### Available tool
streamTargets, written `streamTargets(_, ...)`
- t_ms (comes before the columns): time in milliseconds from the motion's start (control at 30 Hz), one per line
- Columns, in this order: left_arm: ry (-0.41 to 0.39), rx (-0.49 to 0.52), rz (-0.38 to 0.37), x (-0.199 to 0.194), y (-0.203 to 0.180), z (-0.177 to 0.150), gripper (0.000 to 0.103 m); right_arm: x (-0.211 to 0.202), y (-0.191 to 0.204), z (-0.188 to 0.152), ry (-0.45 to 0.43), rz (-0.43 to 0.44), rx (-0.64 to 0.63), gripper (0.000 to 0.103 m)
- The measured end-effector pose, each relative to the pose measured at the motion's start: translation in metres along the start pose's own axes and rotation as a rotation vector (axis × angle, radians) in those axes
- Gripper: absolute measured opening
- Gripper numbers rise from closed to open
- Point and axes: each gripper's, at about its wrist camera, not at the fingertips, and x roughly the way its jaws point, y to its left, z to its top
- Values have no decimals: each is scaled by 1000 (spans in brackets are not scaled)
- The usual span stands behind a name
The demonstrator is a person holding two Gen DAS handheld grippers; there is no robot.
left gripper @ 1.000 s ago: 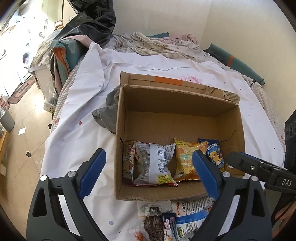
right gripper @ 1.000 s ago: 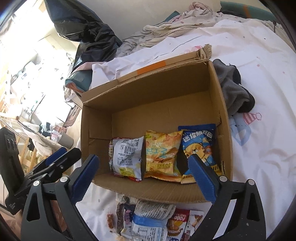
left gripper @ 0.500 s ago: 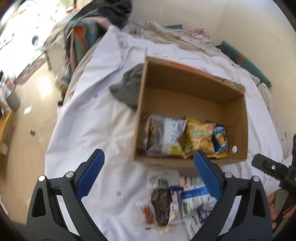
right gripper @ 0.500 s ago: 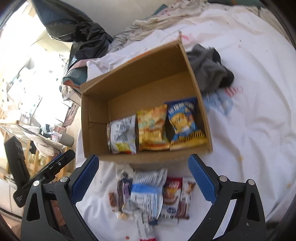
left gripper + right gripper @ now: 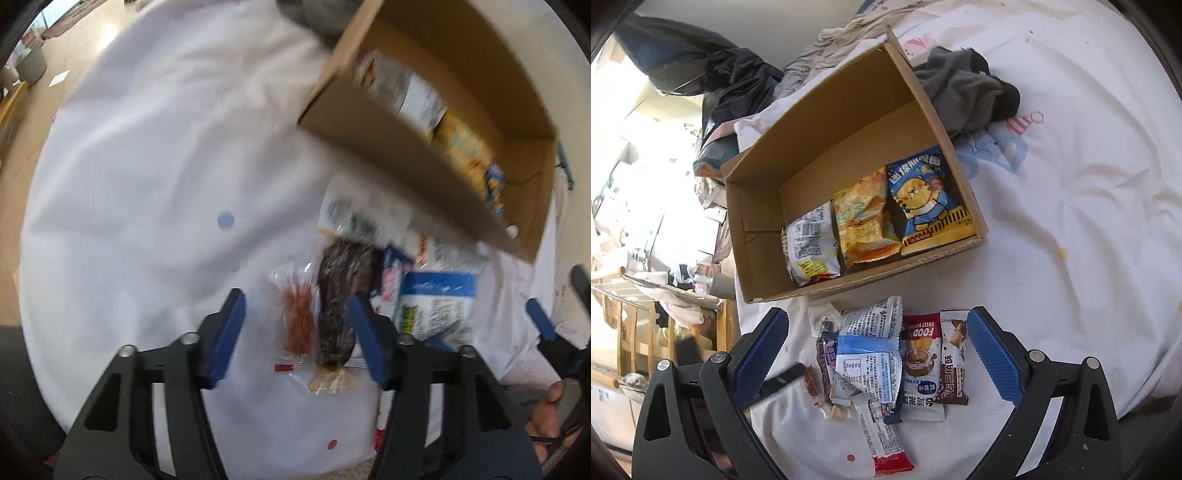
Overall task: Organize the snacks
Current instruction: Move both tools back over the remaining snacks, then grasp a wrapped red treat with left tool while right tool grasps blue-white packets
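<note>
While three packets are already standing in a row along the near wall of the cardboard box [image 5: 827, 155], a loose pile of snacks [image 5: 882, 354] is lying on the white sheet [image 5: 1071, 184] just in front of it, waiting to be packed. Both claws are sitting wide and holding nothing: the left gripper [image 5: 295, 332] is straddling a clear packet of orange sticks [image 5: 297, 321] with a dark brown packet [image 5: 338, 306] just beside it and almost against the inner face of the claw's right finger, while the right gripper [image 5: 877, 356] is framing most of the pile, a white-and-blue packet [image 5: 870, 363] lying on top and a red "FOOD" sachet [image 5: 921, 354] next to a brown chocolate packet [image 5: 955, 360]. The left view is blurred, so fine detail there is uncertain. The step in hand is probably picking the next snack. To do it well, the left claw should be centring on one packet only, likely the orange sticks at the pile's edge, and lowering until the pads are level with the wrapper rather than above it. Thin film wrappers are slippery and flat, so pinching a crimped end or the thicker middle should be holding better than scraping at the sheet. Closing should be gentle, as the contents look brittle. The neighbouring dark packet is close enough to be caught as well, so a slight shift away from it is advisable.
</note>
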Motion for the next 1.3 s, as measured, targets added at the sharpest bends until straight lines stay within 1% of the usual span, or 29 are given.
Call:
streamTargets(67,-8,28,42,7,-6,-6,50,2,-1,0,7,-1,4,99)
streamTargets(100,-10,48,62,8,-9,-7,39,3,-1,0,8,-6,2,99)
streamTargets(133,-10,80,85,9,-13,-9,14,3,-2,1,9,-9,1,99)
streamTargets(167,-1,98,105,9,-16,-9,14,3,-3,0,11,-9,3,99)
streamTargets(233,0,73,98,4,-13,-8,14,4,-5,0,21,1,12,99)
streamTargets(300,-33,66,106,-9,-12,-6,14,9,-6,-1,50,18,24,99)
streamTargets(333,-53,80,106,-17,-16,-5,14,12,-8,-1,67,31,34,99)
streamTargets(400,-103,116,102,-31,-25,-6,14,25,-11,-4,132,66,67,99)
streamTargets(500,-148,153,101,-44,-35,-9,14,43,-10,-7,202,73,76,94)
streamTargets(533,-153,153,97,-46,-37,-10,14,50,-7,-8,227,67,62,90)
streamTargets(567,-152,150,92,-46,-37,-10,14,56,-4,-10,245,62,45,88)
streamTargets(767,-144,133,77,-51,-36,-10,14,93,12,-11,343,23,-30,83)
streamTargets(800,-144,135,78,-51,-38,-11,14,97,14,-11,349,21,-33,82)
streamTargets(833,-144,133,77,-51,-34,-6,14,100,16,-11,349,17,-36,81)
streamTargets(933,-139,125,72,-47,-27,-3,14,108,21,-14,368,10,-54,75)
streamTargets(1000,-136,120,70,-46,-27,-2,14,115,21,-19,394,-11,-60,68)
streamTargets(1033,-136,121,70,-45,-28,-2,14,117,22,-21,400,-24,-70,61)
streamTargets(1067,-137,121,70,-45,-28,-2,14,116,22,-22,397,-29,-79,57)
streamTargets(1100,-138,123,71,-45,-29,-2,14,112,23,-21,388,-26,-89,57)
streamTargets(1167,-140,125,69,-45,-31,-2,14,104,26,-21,363,-23,-109,52)
streamTargets(1300,-149,130,66,-48,-32,-2,14,81,26,-23,320,29,-99,48)
